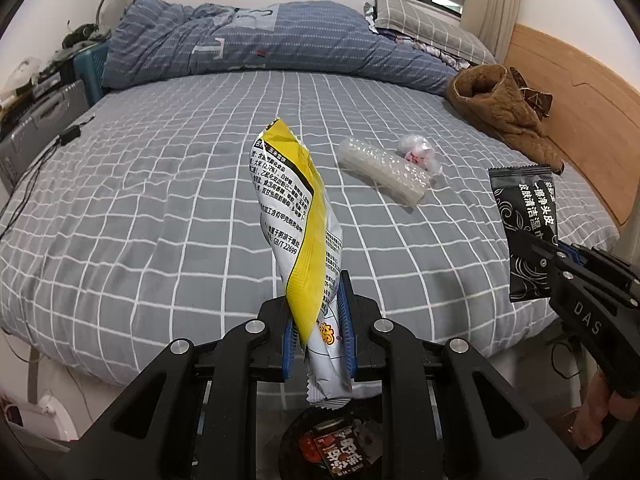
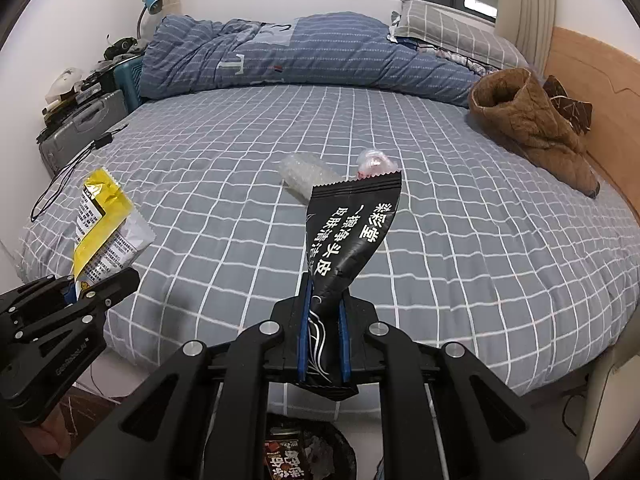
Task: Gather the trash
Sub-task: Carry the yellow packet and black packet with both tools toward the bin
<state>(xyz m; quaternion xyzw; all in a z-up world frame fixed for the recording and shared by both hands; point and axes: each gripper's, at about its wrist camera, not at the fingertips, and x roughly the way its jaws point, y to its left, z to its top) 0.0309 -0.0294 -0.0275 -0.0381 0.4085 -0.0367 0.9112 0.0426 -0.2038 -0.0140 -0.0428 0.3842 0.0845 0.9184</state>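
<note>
My left gripper [image 1: 318, 328] is shut on a yellow and white snack bag [image 1: 296, 216], held upright over the near edge of the bed; the bag also shows in the right wrist view [image 2: 100, 232]. My right gripper [image 2: 324, 332] is shut on a black wet-wipe packet [image 2: 348, 232], which also shows in the left wrist view [image 1: 524, 224]. A roll of bubble wrap [image 1: 380, 170] and a crumpled clear wrapper with pink print [image 1: 418, 152] lie on the bed. A black trash bin [image 1: 332, 444] with wrappers inside stands on the floor below both grippers [image 2: 308, 456].
The bed has a grey checked sheet [image 1: 160, 220], a blue quilt [image 1: 260, 40] at the far side and a brown jacket [image 1: 504, 108] by the wooden headboard [image 1: 580, 120]. A black cable [image 1: 44, 156] lies at the left edge. A suitcase [image 1: 36, 128] stands beside the bed.
</note>
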